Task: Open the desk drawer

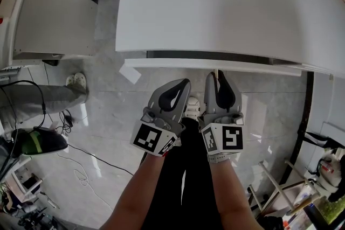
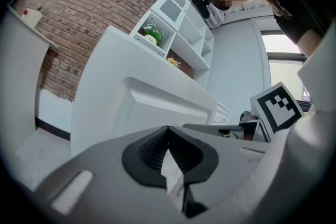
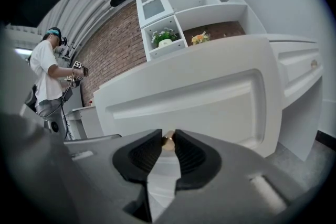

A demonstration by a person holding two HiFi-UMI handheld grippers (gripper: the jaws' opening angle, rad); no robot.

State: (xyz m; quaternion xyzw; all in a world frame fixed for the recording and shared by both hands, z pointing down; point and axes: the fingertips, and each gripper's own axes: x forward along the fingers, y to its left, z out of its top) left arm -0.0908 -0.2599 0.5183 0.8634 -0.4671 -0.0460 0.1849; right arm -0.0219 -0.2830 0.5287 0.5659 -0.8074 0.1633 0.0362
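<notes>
The white desk [image 1: 226, 2] fills the top of the head view. Its drawer front [image 1: 215, 64] stands slightly out from the desk edge, with a dark gap behind it. My right gripper [image 1: 218, 74] reaches up to that front. In the right gripper view its jaws are shut on the small brass drawer knob [image 3: 168, 140], set in the panelled drawer front [image 3: 210, 107]. My left gripper [image 1: 183, 84] hangs just left of the right one, a little below the drawer. Its jaws meet with nothing between them, and it points at the white drawer front [image 2: 157, 107].
A second white desk [image 1: 48, 19] stands to the left, with a person's shoe [image 1: 78, 81] and cables [image 1: 81, 169] on the tiled floor. Clutter [image 1: 302, 191] lies at the lower right. A white shelf unit [image 3: 194, 2] rises behind the desk, and a person [image 3: 44, 71] stands far left.
</notes>
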